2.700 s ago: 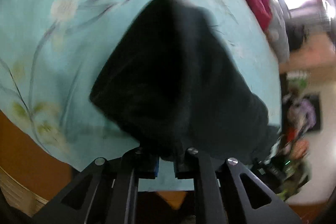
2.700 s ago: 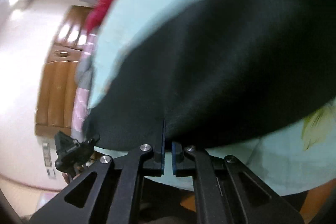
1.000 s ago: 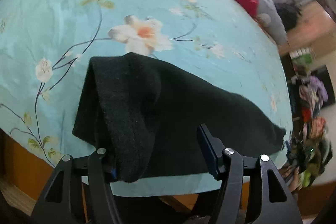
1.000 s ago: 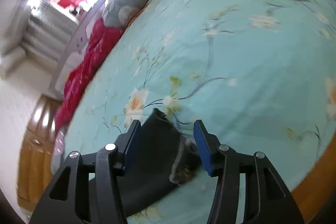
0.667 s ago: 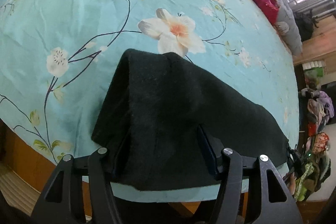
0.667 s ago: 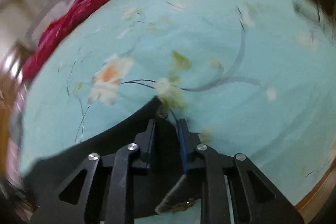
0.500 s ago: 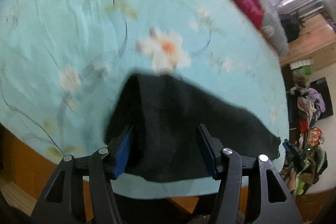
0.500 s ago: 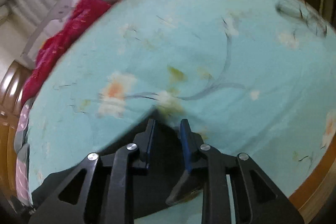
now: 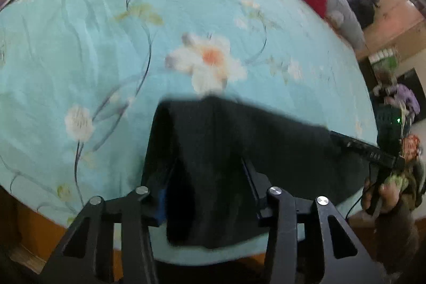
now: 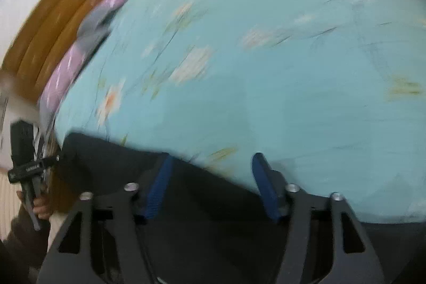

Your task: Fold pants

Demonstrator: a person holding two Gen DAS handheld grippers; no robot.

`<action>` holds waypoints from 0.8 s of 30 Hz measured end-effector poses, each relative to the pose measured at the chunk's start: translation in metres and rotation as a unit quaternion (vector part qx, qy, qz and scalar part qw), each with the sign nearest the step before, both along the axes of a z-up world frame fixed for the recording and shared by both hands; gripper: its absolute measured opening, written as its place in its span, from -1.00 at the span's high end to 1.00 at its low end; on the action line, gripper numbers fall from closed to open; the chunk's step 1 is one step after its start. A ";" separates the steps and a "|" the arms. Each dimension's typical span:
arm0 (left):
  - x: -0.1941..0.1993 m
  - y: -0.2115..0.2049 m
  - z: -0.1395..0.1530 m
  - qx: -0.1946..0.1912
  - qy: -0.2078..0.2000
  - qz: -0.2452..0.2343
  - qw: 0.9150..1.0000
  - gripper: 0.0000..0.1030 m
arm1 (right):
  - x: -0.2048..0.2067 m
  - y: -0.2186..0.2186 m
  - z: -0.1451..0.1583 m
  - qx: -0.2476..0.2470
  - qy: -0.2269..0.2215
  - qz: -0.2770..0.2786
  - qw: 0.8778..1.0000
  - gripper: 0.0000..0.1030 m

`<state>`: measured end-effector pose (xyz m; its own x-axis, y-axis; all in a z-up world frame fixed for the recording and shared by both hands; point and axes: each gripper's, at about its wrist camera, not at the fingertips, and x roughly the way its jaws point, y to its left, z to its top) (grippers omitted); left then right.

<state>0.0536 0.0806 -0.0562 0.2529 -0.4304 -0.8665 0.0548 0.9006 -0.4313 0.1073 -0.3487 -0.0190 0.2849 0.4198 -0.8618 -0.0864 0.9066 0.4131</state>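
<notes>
Left wrist view: left gripper (image 9: 206,177) angles down, fingers closing around the pants (image 9: 239,151); right gripper (image 10: 213,177) fingers spreading.

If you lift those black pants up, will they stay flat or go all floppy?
Probably floppy: the black pants lie in soft folds on the bedsheet. Likely light too. The left gripper, closing around a bunched fold, would probably lift just that part while the rest sags.
</notes>
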 end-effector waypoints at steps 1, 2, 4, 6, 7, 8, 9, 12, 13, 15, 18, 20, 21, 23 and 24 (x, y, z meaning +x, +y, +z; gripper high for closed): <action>-0.003 0.002 -0.006 -0.001 0.008 -0.004 1.000 0.14 | -0.002 0.019 -0.005 -0.014 0.010 0.041 0.999 0.01; -0.007 0.004 -0.009 0.001 0.008 -0.003 1.000 0.14 | -0.007 0.038 -0.006 -0.049 0.003 0.083 0.995 -0.02; -0.009 0.008 -0.013 -0.003 0.005 0.004 1.000 0.14 | -0.015 0.054 0.002 -0.084 -0.012 0.134 0.987 -0.02; -0.003 0.011 -0.012 -0.022 0.003 0.020 1.000 0.13 | -0.006 0.039 0.006 -0.047 0.004 0.106 0.993 -0.02; 0.001 0.011 -0.012 -0.025 0.001 0.026 0.999 0.12 | 0.001 0.031 0.005 -0.038 0.011 0.084 0.996 -0.02; 0.005 0.009 -0.012 -0.022 0.000 0.027 0.999 0.13 | 0.008 0.027 0.003 -0.049 0.008 0.067 0.997 -0.02; 0.009 0.005 -0.013 -0.015 0.000 0.026 1.000 0.14 | 0.011 0.028 -0.001 -0.060 0.003 0.060 0.996 0.01; 0.010 -0.003 -0.004 -0.002 -0.011 0.017 1.000 0.24 | 0.010 0.054 -0.006 -0.104 -0.009 0.099 0.990 0.46; 0.006 0.000 0.003 0.000 -0.021 0.017 1.000 0.30 | 0.009 0.068 0.002 -0.134 -0.025 0.120 0.983 0.63; 0.008 -0.001 0.003 0.005 -0.032 0.021 0.999 0.33 | 0.002 0.082 0.017 -0.164 -0.056 0.140 0.975 0.77; 0.018 -0.007 -0.011 0.038 -0.015 0.031 0.999 0.33 | 0.014 0.075 -0.004 -0.194 -0.042 0.122 0.973 0.78; 0.018 -0.006 -0.004 0.037 -0.013 0.032 0.999 0.33 | 0.020 0.068 -0.008 -0.178 -0.046 0.092 0.979 0.77; 0.016 -0.003 0.000 0.037 -0.015 0.033 0.999 0.33 | 0.019 0.064 -0.004 -0.172 -0.052 0.074 0.981 0.77; 0.007 0.012 0.015 0.030 -0.024 0.044 0.998 0.32 | 0.016 0.054 0.006 -0.143 -0.049 0.036 0.988 0.70; 0.002 0.016 0.019 0.021 -0.025 0.044 0.998 0.25 | 0.010 0.043 0.013 -0.110 -0.046 0.016 0.993 0.69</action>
